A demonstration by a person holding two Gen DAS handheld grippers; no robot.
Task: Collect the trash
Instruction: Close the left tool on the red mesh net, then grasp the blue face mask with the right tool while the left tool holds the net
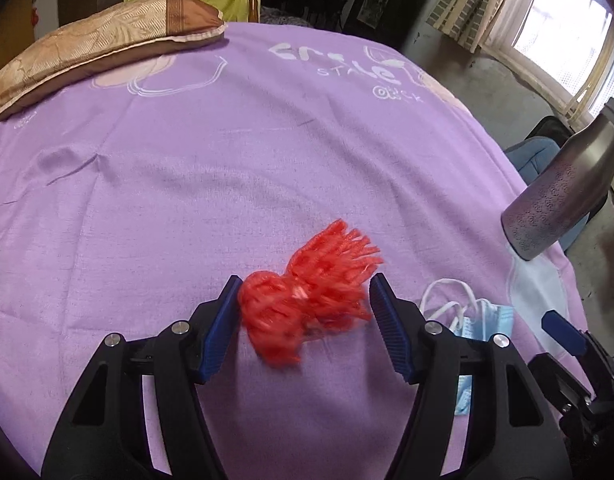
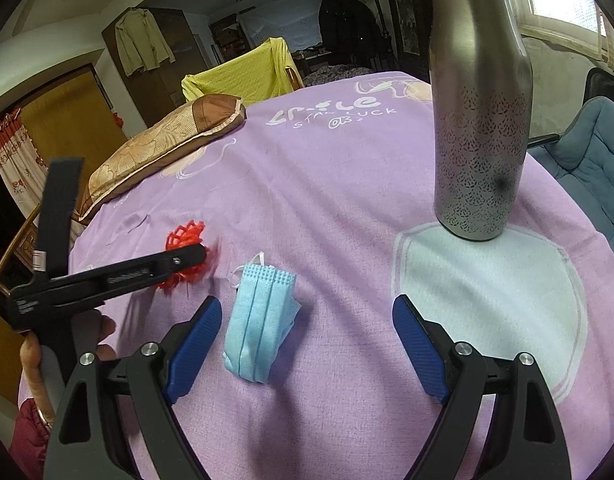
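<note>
A bunch of red plastic netting [image 1: 307, 300] lies on the purple sheet [image 1: 227, 160], blurred, between the jaws of my left gripper [image 1: 307, 280]. The jaws stand apart and do not squeeze it; the left pad just brushes its edge. From the right wrist view the netting [image 2: 183, 240] shows behind the left gripper [image 2: 187, 258], which a hand [image 2: 31, 360] holds. A folded blue face mask [image 2: 259, 320] lies flat between the wide open fingers of my right gripper [image 2: 307, 300], nearer the left finger and untouched. The mask [image 1: 479, 320] also shows right of the left gripper.
A tall patterned metal bottle [image 2: 479, 140] stands upright on a white patch of the sheet, beyond the right gripper. A brown and gold pillow [image 2: 163, 144] lies at the far left. A yellow-covered chair [image 2: 243, 76] stands behind it, and a blue padded seat [image 2: 587, 160] borders the right edge.
</note>
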